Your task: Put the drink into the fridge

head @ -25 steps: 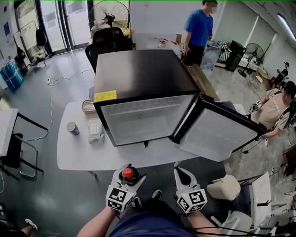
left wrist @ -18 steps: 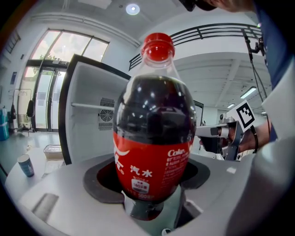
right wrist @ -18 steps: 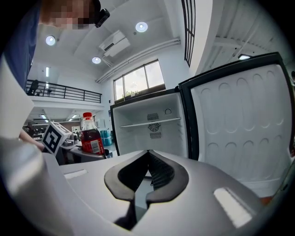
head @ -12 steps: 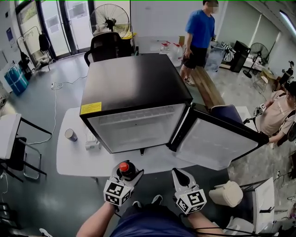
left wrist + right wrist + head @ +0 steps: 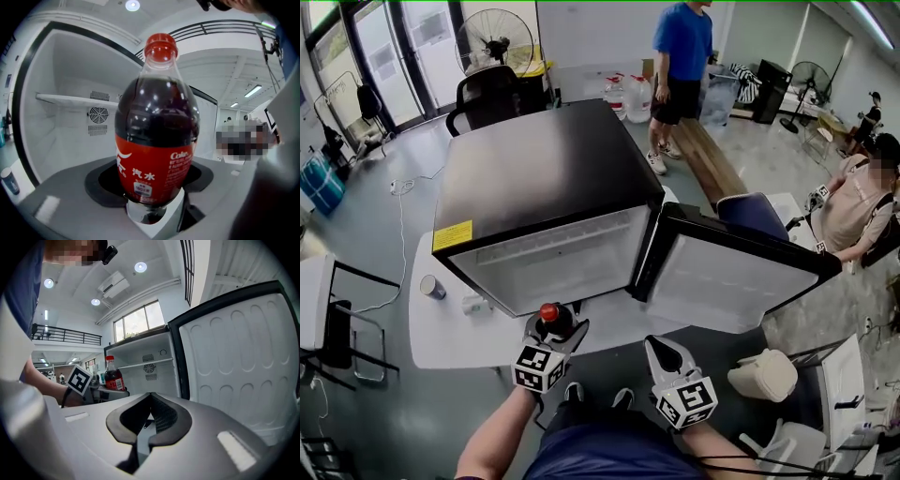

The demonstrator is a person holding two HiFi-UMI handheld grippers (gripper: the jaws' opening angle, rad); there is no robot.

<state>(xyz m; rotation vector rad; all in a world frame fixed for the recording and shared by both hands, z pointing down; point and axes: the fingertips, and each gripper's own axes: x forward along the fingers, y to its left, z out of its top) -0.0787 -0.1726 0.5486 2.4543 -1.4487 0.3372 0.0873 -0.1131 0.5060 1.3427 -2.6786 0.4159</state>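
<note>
The fridge (image 5: 546, 178) sits on the tabletop (image 5: 441, 336), its door (image 5: 727, 281) open rightward; my left tongs (image 5: 555, 333) hold the bottle (image 5: 549, 314) before it, my right tongs (image 5: 666, 349) beside.

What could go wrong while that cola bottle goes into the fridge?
The left gripper grips the cola bottle low down, so it might tilt or slip. Its red cap could knock the shelf inside the fridge if carried too high. The open door hangs near the right gripper and could get bumped.

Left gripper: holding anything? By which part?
Yes. The left gripper is shut on the cola bottle, gripping its base below the red label, with the bottle upright. The right gripper is shut and empty.
</note>
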